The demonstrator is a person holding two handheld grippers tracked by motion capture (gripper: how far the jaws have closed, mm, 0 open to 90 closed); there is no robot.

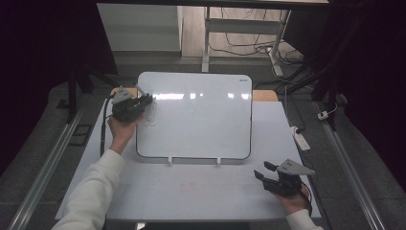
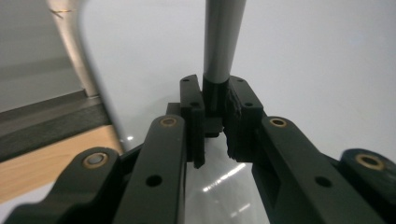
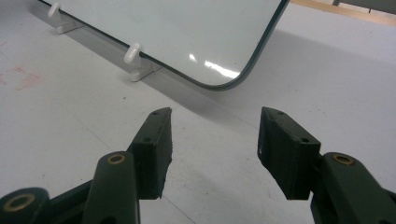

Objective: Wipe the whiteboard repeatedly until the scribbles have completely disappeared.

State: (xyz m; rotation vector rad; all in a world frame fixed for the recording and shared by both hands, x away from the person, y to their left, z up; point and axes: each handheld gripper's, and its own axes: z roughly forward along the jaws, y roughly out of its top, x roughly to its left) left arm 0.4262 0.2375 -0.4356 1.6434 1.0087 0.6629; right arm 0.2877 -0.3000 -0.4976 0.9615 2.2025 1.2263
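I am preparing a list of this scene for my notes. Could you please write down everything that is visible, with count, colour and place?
whiteboard: one, white with dark rim, propped at the table's middle
scribble: one, dark, near the whiteboard's left edge
marker: one, grey barrel, clamped in the left hand-held gripper, at the whiteboard
support clips: two, white, under the whiteboard's bottom edge
table: one, white top
reddish stain: one, faint, on the table in front of the whiteboard
power strip: one, white, right of the table
left hand-held gripper: one, black, shut on the marker
right hand-held gripper: one, black, jaws open, low over the table's right front
sleeve: one, white, on the left forearm
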